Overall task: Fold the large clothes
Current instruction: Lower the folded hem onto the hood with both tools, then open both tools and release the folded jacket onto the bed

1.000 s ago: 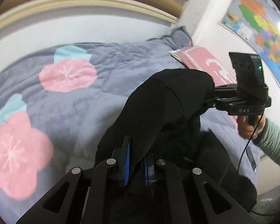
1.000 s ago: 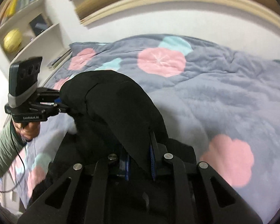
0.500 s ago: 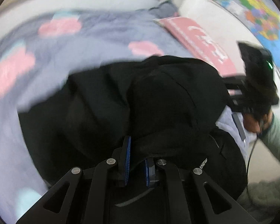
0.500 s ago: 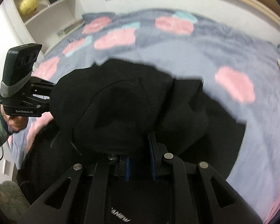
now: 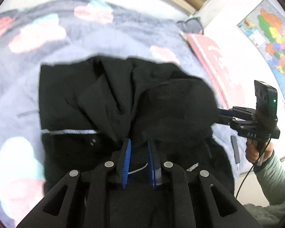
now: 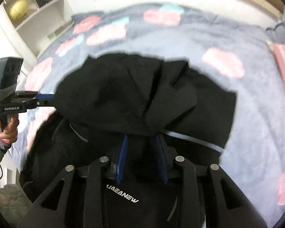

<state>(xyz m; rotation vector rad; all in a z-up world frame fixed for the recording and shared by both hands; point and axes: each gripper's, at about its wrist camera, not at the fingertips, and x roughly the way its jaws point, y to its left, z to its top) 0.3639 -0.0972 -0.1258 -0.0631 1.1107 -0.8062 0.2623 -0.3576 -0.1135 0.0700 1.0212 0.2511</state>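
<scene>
Both jaws have just been opening: left gripper (image 5: 138,159) and right gripper (image 6: 142,157) narrowly parted, black jacket (image 5: 108,102) fold slack between, now draped mid-bed on quilt (image 5: 38,43). Fold laid, release underway.

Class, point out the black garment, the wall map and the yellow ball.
black garment (image 5: 108,98), left wrist view, creased upper panel.
wall map (image 5: 271,38), left wrist view, coloured middle.
yellow ball (image 6: 18,9), right wrist view, its centre.

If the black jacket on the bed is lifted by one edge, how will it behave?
The black jacket will probably be floppy: its folded part creases and sags over itself. It looks somewhat thick, so perhaps a little heavy for a garment. It would likely drape and slide on the quilt, and not roll or tip.
</scene>
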